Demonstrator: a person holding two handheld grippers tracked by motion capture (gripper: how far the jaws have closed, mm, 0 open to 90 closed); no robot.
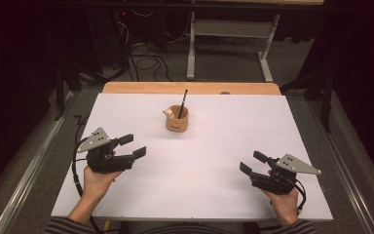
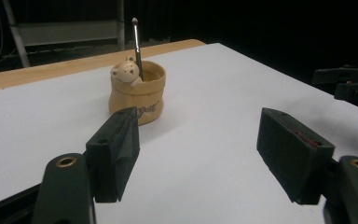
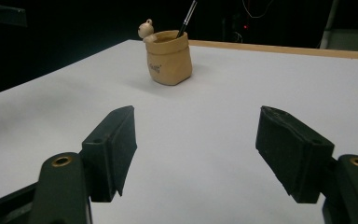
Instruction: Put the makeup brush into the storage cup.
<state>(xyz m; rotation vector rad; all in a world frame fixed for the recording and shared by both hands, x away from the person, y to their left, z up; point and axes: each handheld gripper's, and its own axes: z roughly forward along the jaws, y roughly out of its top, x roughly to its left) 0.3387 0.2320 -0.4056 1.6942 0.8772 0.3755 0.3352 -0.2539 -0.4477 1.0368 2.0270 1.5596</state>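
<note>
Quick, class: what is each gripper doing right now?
Left gripper: open, holding nothing.
Right gripper: open, holding nothing.

Count from my remote station: one tan sack-shaped pot (image 1: 177, 120) on the one white table sheet (image 1: 199, 185). One small bear figure (image 2: 126, 73) sits on its rim. One dark-handled brush (image 1: 182, 104) stands in the pot; I log it as a brush, though the tip is small and could be a pen. Two grippers: one left gripper (image 1: 132, 146) and one right gripper (image 1: 252, 163), each with two black jaws, four in all. Two hands hold them.
</note>
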